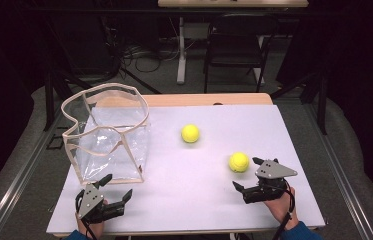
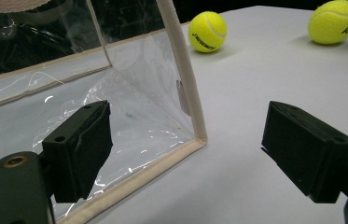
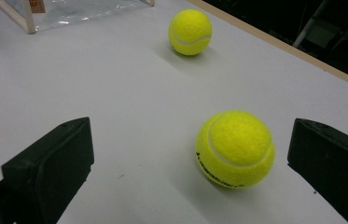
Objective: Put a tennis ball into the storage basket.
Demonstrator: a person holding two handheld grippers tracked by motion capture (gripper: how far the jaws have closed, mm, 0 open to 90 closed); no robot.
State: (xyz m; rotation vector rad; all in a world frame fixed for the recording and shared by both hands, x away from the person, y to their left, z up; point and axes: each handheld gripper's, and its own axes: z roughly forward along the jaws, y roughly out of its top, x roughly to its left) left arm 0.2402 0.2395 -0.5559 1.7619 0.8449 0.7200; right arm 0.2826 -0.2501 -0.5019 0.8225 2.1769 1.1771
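Two tennis balls lie loose on the white bench (image 1: 274, 130), none yet in the clear plastic bag (image 1: 106, 132) standing open at its left. The right gripper (image 1: 251, 175) spreads its fingers wide around the nearer ball (image 1: 238, 162), not touching. The left gripper (image 1: 116, 187), wide open and empty, faces the bag's corner seam (image 2: 195, 116). Its view shows lettering on the farther ball (image 2: 207, 31).

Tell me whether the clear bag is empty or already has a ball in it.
Empty. Through the clear bag only its own plastic walls show, and both tennis balls lie outside on the white table: one mid-table, one before the right hand-held gripper.
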